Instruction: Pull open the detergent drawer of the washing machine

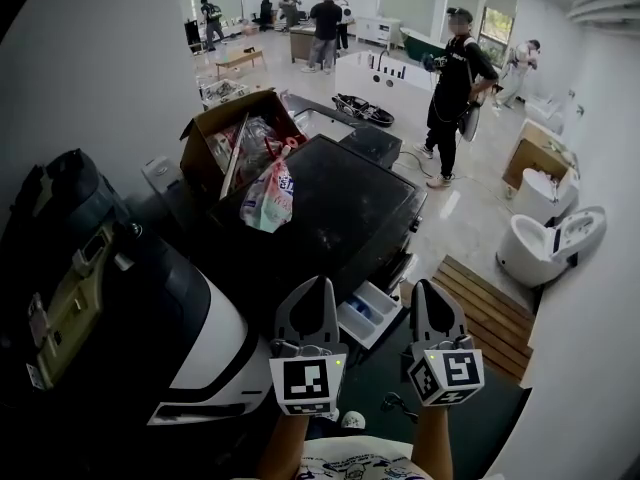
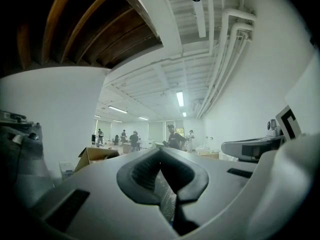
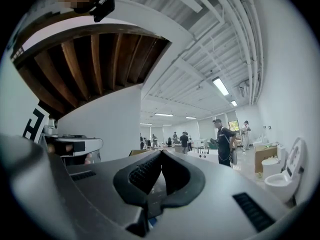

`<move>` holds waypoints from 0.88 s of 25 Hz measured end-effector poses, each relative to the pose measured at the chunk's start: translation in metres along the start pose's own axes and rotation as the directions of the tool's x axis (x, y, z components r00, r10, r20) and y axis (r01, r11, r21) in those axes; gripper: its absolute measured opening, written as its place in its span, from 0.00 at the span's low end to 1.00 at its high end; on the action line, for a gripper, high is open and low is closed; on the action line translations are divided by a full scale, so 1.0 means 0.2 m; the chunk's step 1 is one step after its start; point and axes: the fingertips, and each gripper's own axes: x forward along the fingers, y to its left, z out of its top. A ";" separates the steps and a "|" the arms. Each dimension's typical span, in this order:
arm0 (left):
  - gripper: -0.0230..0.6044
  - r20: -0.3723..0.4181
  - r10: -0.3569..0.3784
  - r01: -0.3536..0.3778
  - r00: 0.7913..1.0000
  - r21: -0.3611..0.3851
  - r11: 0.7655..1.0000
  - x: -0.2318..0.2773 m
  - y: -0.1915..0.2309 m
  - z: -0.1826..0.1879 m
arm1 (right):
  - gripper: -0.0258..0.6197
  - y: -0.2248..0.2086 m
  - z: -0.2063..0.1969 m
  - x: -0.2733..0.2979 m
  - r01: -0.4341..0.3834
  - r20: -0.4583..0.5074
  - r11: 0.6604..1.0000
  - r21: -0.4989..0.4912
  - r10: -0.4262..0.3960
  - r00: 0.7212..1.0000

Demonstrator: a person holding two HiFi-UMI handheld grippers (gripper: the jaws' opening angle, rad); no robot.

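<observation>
The black-topped washing machine [image 1: 345, 213] stands in front of me in the head view. Its white detergent drawer [image 1: 367, 313] sticks out of the front, and its compartments show from above. My left gripper [image 1: 321, 285] hovers just left of the drawer, shut and holding nothing. To the right of the drawer is my right gripper [image 1: 428, 287], also shut and empty. Neither touches the drawer. Both gripper views look level across the room, with the left gripper [image 2: 160, 150] and the right gripper [image 3: 161, 152] each closed tip to tip.
A plastic bag [image 1: 268, 196] lies on the machine's top, with an open cardboard box [image 1: 235, 133] behind it. Another appliance [image 1: 150, 308] stands close on the left. A wooden pallet [image 1: 490, 313] and a toilet [image 1: 545, 248] are on the right. A person [image 1: 455, 88] stands beyond.
</observation>
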 end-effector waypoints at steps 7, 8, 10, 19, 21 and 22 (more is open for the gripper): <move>0.06 -0.002 -0.013 0.013 1.000 -0.006 1.000 0.02 -0.01 0.01 | 0.06 0.01 0.02 0.01 -0.003 -0.005 1.000 -0.003 0.003 1.000; 0.06 -0.003 -0.015 0.015 1.000 -0.007 1.000 0.02 -0.02 0.01 | 0.06 0.01 0.02 0.02 -0.001 -0.005 1.000 -0.004 0.001 1.000; 0.06 -0.003 -0.019 0.019 1.000 -0.008 1.000 0.02 -0.02 0.01 | 0.06 0.01 0.02 0.02 0.006 -0.005 1.000 -0.009 -0.006 1.000; 0.06 -0.005 -0.033 0.033 0.999 -0.008 0.999 0.02 -0.05 0.00 | 0.06 0.00 -0.01 0.00 0.019 -0.019 1.000 -0.013 -0.020 1.000; 0.06 -0.005 -0.033 0.033 0.999 -0.006 0.999 0.02 -0.05 0.00 | 0.06 -0.01 -0.01 -0.01 0.021 -0.025 1.000 -0.019 -0.021 0.999; 0.06 -0.005 -0.032 0.032 0.999 -0.007 0.999 0.01 -0.05 0.00 | 0.06 -0.01 -0.01 -0.01 0.022 -0.026 1.000 -0.021 -0.022 0.999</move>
